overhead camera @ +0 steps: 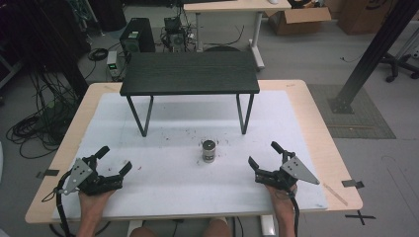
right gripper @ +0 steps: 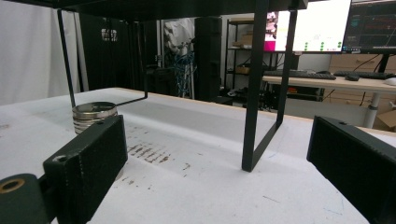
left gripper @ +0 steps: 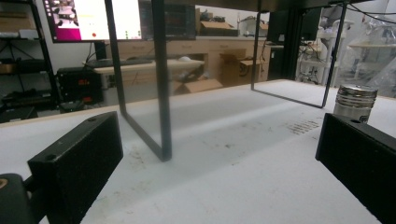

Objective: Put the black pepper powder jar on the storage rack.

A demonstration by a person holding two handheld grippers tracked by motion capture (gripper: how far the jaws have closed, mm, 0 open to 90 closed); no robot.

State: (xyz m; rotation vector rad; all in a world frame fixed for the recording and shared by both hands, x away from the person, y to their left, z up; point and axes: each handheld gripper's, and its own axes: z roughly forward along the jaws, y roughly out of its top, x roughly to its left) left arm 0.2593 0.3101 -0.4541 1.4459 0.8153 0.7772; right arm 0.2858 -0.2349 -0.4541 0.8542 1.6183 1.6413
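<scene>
A small metal shaker (overhead camera: 209, 150) with a ridged silver lid stands upright on the white mat, just in front of a black shelf (overhead camera: 189, 73) on thin legs. My left gripper (overhead camera: 114, 160) rests near the mat's front left, jaws wide apart and empty. My right gripper (overhead camera: 265, 154) rests at the front right, open too, nothing between its jaws. In the left gripper view the shaker (left gripper: 355, 101) peeks over the right jaw. In the right gripper view the shaker (right gripper: 94, 115) stands behind the left jaw.
The white mat (overhead camera: 163, 192) covers a wooden table (overhead camera: 316, 113). The shelf's legs (overhead camera: 138, 116) stand on the mat behind the shaker. Beyond the table, computers, cables and cardboard boxes (overhead camera: 296, 19) sit on the floor. A black post (overhead camera: 370, 54) rises at the right.
</scene>
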